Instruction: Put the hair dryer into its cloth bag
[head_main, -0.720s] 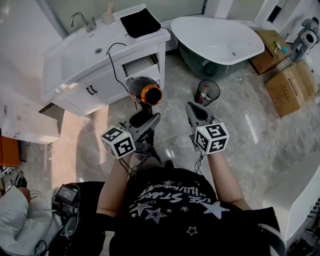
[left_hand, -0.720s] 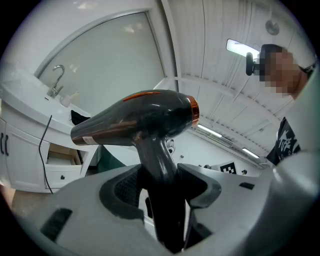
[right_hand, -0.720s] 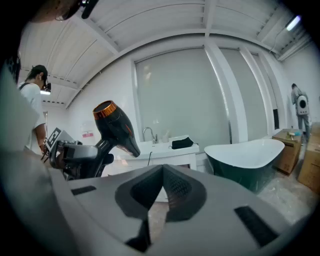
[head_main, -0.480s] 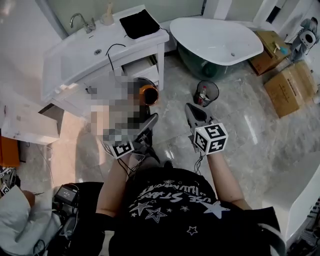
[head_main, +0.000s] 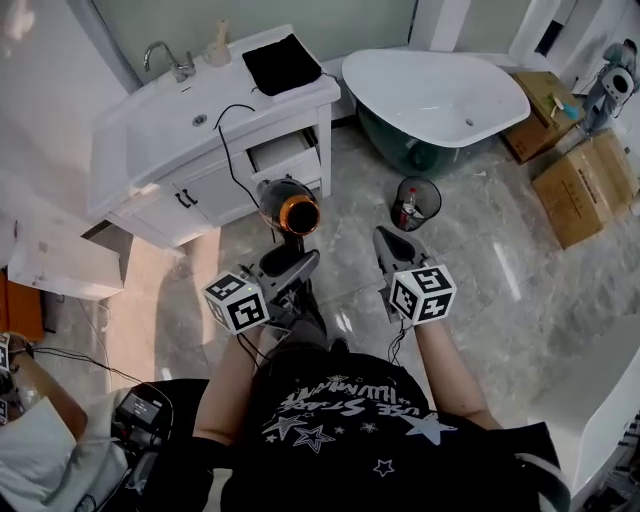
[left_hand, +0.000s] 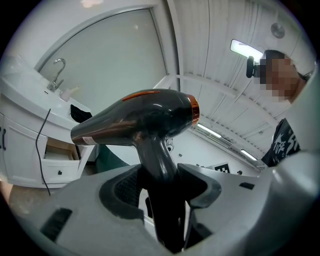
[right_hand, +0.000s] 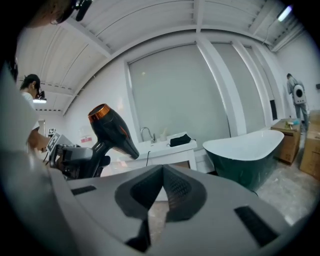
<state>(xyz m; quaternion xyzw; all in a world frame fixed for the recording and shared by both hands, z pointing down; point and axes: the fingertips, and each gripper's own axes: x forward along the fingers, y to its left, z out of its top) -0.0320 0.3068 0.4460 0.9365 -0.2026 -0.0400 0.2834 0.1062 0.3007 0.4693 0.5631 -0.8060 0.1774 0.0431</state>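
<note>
**One dryer gripped, one bag waiting on the vanity**

At 10 o'clock in the head view stands one white vanity (head_main: 150, 140) with a single tap (head_main: 165, 58). The one black cloth bag (head_main: 281, 62) lies flat on the vanity's right end, at 11 o'clock, well apart from both grippers. One black cord (head_main: 226, 140) runs down from the countertop past one open drawer (head_main: 285, 152).

Just left of centre, the left gripper (head_main: 290, 262) pinches the handle of the one hair dryer (head_main: 288, 205). The dryer is black with an orange ring and sits at the gripper's 12 o'clock. A white label (left_hand: 95, 140) on the barrel is too small to read.

At 6 o'clock, the person's black shirt (head_main: 340, 410) shows white stars and lettering that cannot be read cleanly.

The right gripper (head_main: 384, 236) sits just right of centre, its jaws pressed together on nothing. One mesh bin (head_main: 416, 188) stands at its 12 o'clock.

One white bathtub (head_main: 440, 95) fills 1 o'clock, and two cardboard boxes (head_main: 585, 185) (head_main: 540, 95) sit at 2 o'clock.
</note>
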